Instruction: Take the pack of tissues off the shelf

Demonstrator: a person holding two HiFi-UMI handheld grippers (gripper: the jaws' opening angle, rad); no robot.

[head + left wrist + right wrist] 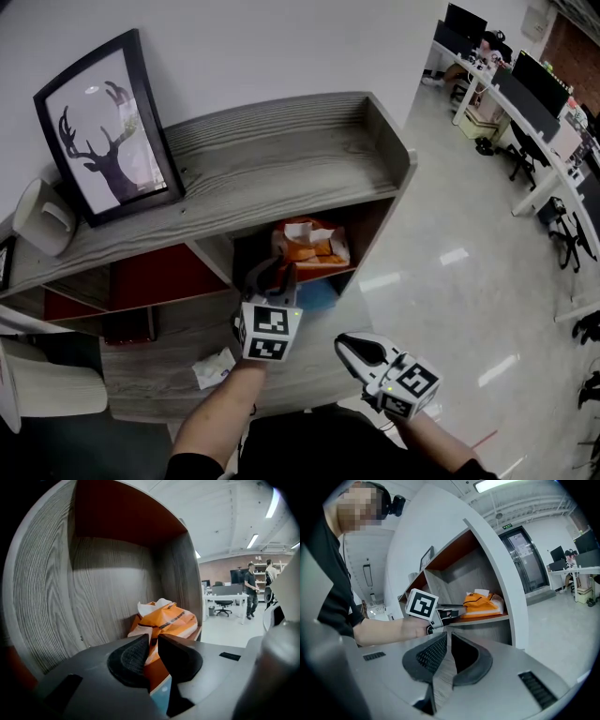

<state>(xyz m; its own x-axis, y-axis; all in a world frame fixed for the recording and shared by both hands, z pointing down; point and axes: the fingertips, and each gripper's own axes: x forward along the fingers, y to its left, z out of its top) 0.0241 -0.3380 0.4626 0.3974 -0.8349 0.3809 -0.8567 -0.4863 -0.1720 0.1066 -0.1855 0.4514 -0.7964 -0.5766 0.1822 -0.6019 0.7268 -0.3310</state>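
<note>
The pack of tissues (314,246) is orange and white, with a tissue poking from its top. It lies in the right-hand compartment of the grey wooden shelf unit (281,159). My left gripper (274,274) reaches into that compartment. In the left gripper view its jaws (153,641) stand a narrow gap apart, and the pack (166,620) lies just beyond the tips, its near corner showing in the gap. My right gripper (349,347) hangs lower, away from the shelf, shut and empty (447,639). Its view shows the pack (483,605) and the left gripper (452,613) reaching it.
A framed deer picture (108,131) and a white holder (42,217) stand on the shelf top. Red back panels (155,279) fill the left compartments. Something blue (319,292) sits below the pack, and a crumpled white piece (214,367) lies lower down. Office desks (534,103) stand across the shiny floor.
</note>
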